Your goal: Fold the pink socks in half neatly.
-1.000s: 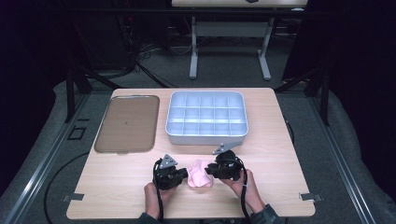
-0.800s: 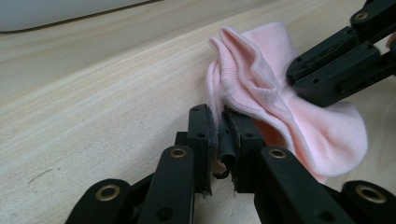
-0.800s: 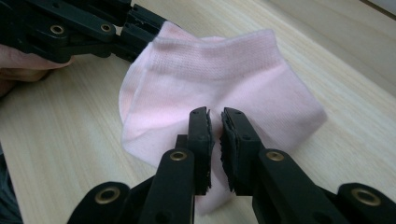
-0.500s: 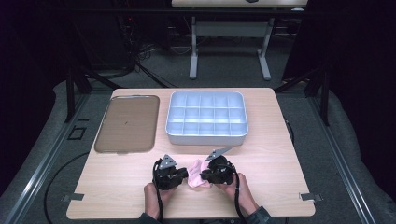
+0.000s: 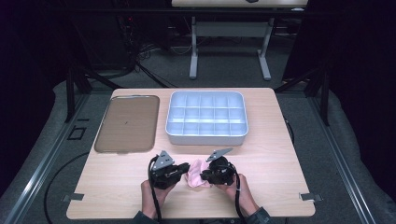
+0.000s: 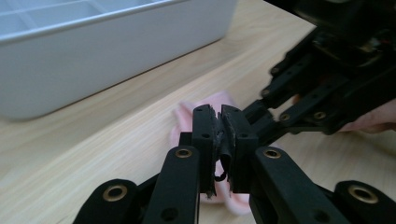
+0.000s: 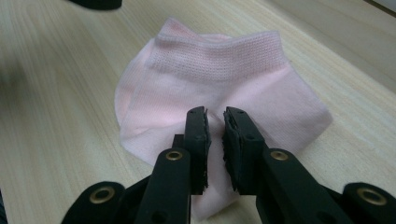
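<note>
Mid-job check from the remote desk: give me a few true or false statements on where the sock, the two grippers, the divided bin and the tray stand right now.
1. The pink sock lies on the table between the two grippers. True.
2. The sock sits inside a compartment of the divided bin. False: it lies on the bare tabletop in front of the bin.
3. The right gripper has its jaws closed on sock fabric. True.
4. The left gripper stands wide open. False: its jaws are nearly together, with a fold of sock between them.
5. The brown tray is to the right of the bin. False: it lies to the left.
</note>
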A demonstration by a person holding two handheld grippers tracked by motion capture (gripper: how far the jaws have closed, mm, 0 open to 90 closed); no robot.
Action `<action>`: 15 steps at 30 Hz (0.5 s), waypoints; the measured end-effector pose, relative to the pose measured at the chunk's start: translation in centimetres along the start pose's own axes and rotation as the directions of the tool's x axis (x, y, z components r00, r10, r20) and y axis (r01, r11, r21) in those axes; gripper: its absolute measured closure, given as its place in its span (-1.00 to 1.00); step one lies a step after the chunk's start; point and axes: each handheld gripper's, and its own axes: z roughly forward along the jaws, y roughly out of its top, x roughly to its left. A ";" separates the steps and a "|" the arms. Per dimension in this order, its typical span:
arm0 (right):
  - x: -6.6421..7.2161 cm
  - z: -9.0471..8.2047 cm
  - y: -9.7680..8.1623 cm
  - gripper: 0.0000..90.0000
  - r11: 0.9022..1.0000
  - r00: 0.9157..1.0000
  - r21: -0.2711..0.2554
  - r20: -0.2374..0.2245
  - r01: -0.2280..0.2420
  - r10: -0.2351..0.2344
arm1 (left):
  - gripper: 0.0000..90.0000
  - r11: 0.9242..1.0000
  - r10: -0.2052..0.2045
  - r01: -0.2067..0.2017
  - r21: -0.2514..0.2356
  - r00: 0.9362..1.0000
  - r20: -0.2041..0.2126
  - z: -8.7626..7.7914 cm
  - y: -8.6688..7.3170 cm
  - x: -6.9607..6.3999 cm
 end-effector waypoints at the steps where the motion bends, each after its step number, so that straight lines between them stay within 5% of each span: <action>1: 0.0 0.0 0.0 0.76 1.000 1.000 0.001 -0.002 0.000 0.000 | 0.88 0.999 0.033 -0.033 0.021 0.999 0.008 0.4 0.3 -0.4; 5: 0.0 -0.1 -0.1 0.76 1.000 1.000 0.002 -0.003 -0.006 0.006 | 0.91 0.991 0.086 -0.085 0.100 0.996 0.000 1.9 0.5 -0.9; 8: -0.1 -0.1 -0.3 0.76 1.000 1.000 -0.006 -0.005 -0.006 0.006 | 0.98 0.987 0.049 -0.045 0.151 0.999 -0.024 3.1 -1.1 0.4; 15: 0.1 -0.1 -0.6 0.75 1.000 1.000 -0.029 0.009 -0.005 0.005 | 1.00 0.990 0.004 -0.004 0.141 1.000 -0.002 3.3 -2.6 1.3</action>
